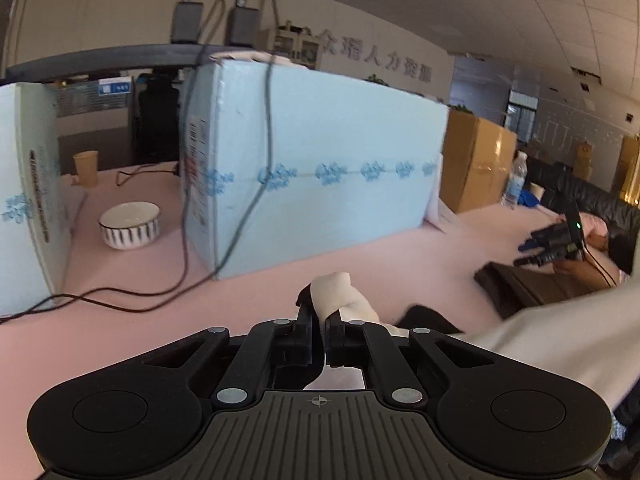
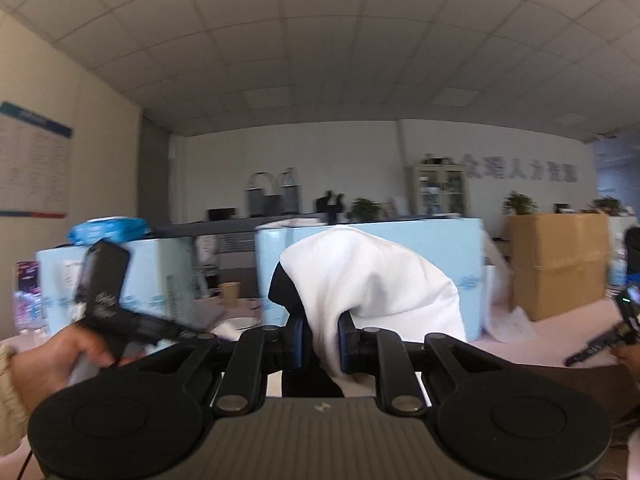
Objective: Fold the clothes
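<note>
Pinched between the pressed-together fingers of the left claw [image 1: 320, 320] is a bunched corner of the cream garment [image 1: 340, 296], which trails off to the right over the pink worktop [image 1: 360, 256] toward a dark patch of cloth. Behind it a pale blue box [image 1: 320, 160] stands on the worktop with black cables [image 1: 256, 200] draped over it; a striped bowl [image 1: 130, 225] sits to its left, a paper cup [image 1: 86, 168] further back, and a brown carton [image 1: 476, 160] beyond the box's right end. From the right wrist, the right claw [image 2: 322, 344] also clamps the garment [image 2: 372, 276], lifted well above the worktop so the white cloth arches up and hangs over the fingers. A bare hand [image 2: 56, 360] grips a black handle at left.
</note>
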